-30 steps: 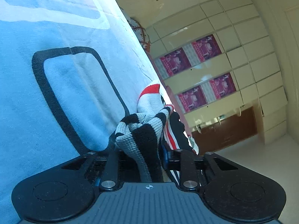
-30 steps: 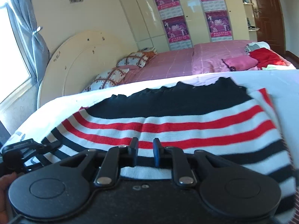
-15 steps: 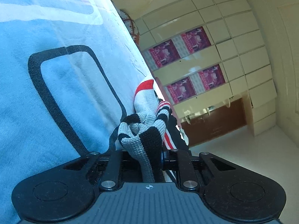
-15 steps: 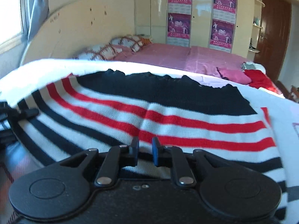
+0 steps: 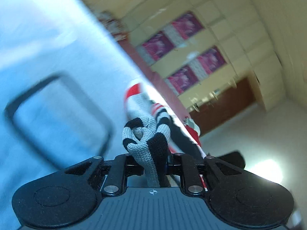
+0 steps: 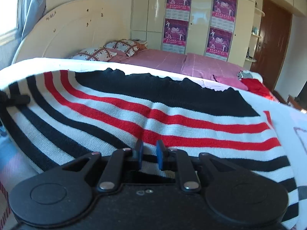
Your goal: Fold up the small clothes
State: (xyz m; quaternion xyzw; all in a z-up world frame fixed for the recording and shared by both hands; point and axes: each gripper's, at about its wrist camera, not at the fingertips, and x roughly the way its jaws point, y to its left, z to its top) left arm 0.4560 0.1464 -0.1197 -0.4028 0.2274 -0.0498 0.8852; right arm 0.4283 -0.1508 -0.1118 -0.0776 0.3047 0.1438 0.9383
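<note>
Sweater (image 6: 172,115), striped black, white and red, lies spread over the sheet (image 5: 48,76), one bunched edge pinched in the left gripper (image 5: 153,159) jaws, while the right gripper (image 6: 149,153) jaws stand slightly parted over it, gripping nothing.

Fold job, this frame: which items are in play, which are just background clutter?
In play:
striped sweater
left gripper, clamping a bunched edge of it
right gripper, at its near edge

Background:
patterned pillows
pink bed
red cloth
posters
brown door
</note>
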